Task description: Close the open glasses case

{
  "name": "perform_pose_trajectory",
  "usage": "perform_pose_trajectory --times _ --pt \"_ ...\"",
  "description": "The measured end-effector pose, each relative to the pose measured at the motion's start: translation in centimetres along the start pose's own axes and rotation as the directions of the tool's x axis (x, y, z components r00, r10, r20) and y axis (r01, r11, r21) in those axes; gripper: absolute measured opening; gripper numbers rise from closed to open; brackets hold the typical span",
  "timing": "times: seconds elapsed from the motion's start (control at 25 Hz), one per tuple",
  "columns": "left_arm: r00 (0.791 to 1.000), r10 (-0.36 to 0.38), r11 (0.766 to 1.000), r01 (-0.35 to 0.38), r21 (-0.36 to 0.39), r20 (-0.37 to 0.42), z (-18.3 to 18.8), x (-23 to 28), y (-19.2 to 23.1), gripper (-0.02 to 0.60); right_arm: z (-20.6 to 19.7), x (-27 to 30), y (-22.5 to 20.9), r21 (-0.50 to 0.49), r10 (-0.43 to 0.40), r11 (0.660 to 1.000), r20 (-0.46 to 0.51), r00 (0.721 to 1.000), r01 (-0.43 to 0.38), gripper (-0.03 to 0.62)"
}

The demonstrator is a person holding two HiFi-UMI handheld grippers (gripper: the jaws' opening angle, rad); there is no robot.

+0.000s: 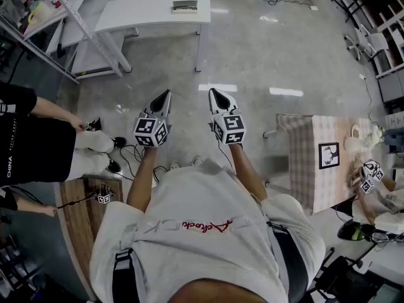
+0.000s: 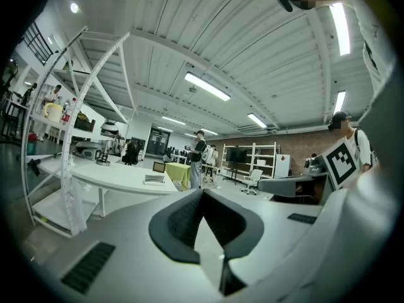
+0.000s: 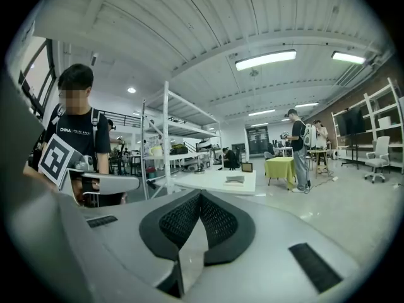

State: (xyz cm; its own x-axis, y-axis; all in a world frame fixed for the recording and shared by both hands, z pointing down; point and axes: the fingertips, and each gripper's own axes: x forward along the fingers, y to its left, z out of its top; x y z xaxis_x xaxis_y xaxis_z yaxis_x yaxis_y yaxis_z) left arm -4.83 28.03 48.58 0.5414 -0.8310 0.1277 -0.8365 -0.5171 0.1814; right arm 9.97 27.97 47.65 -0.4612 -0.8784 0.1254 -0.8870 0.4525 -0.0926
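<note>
White counter, well ahead of the left hand-held gripper and the right hand-held gripper, each closed tight on nothing, bears what seems the open glasses case, so the step in hand looks like the approach, and the next move calls for walking up to reach its lid.

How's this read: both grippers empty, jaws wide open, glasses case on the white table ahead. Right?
Wrong on the jaws: left gripper and right gripper are both shut, per each gripper view. Both empty; glasses case on the white table.
</note>
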Motion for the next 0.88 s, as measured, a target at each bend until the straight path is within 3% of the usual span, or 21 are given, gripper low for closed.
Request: perform_pose_trajectory --times 0.88 --pt "0.999 0.037 0.999 -0.036 0.009 -0.018 -1.0 4.0 -1.2 0.026 -1.4 1.1 -3.7 0.01 0.059 0.998 -0.026 0.998 -0.058 0.028"
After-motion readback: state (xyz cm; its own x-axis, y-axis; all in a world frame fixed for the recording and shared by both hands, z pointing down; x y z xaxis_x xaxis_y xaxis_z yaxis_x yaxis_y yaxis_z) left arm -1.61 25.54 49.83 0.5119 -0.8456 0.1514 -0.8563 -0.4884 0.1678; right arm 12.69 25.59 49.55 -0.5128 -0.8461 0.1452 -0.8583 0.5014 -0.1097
